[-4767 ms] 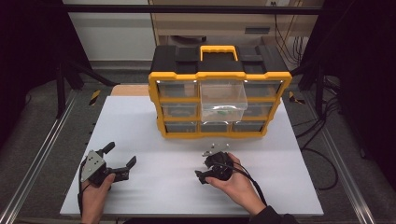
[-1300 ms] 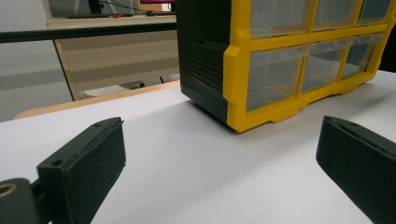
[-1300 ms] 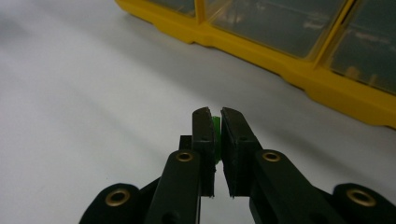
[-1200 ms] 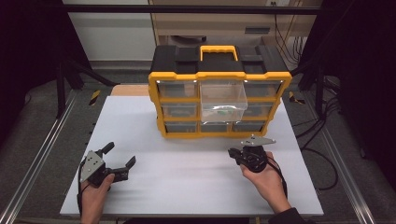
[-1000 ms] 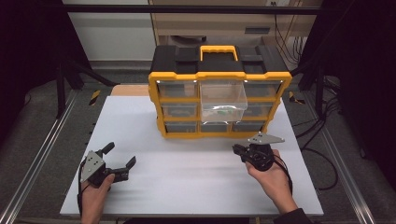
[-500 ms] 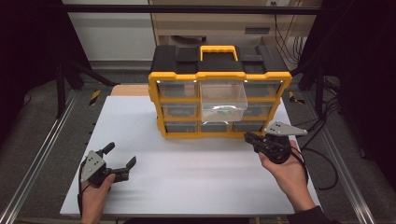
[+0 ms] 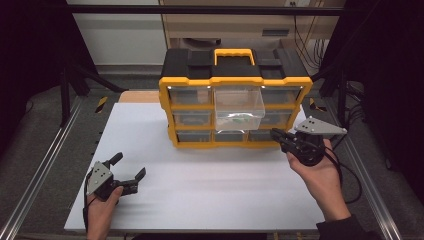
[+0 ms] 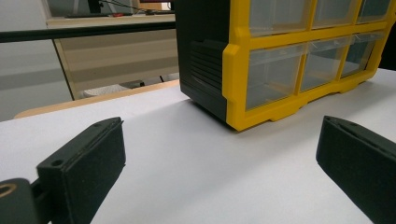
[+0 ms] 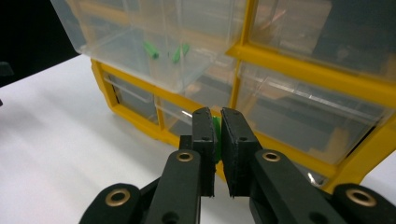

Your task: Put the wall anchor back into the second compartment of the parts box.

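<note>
Right claw nearer organizer — green piece between jaws

no legible text, far labels perhaps blurred

Premises: a laboratory or workshop test bay — white tabletop mounted between aluminium frame rails, black curtained surrounds, cabling trailing behind. A yellow-and-black small-parts organiser with clear drawers stands on it; a wooden bench sits beyond.
</note>
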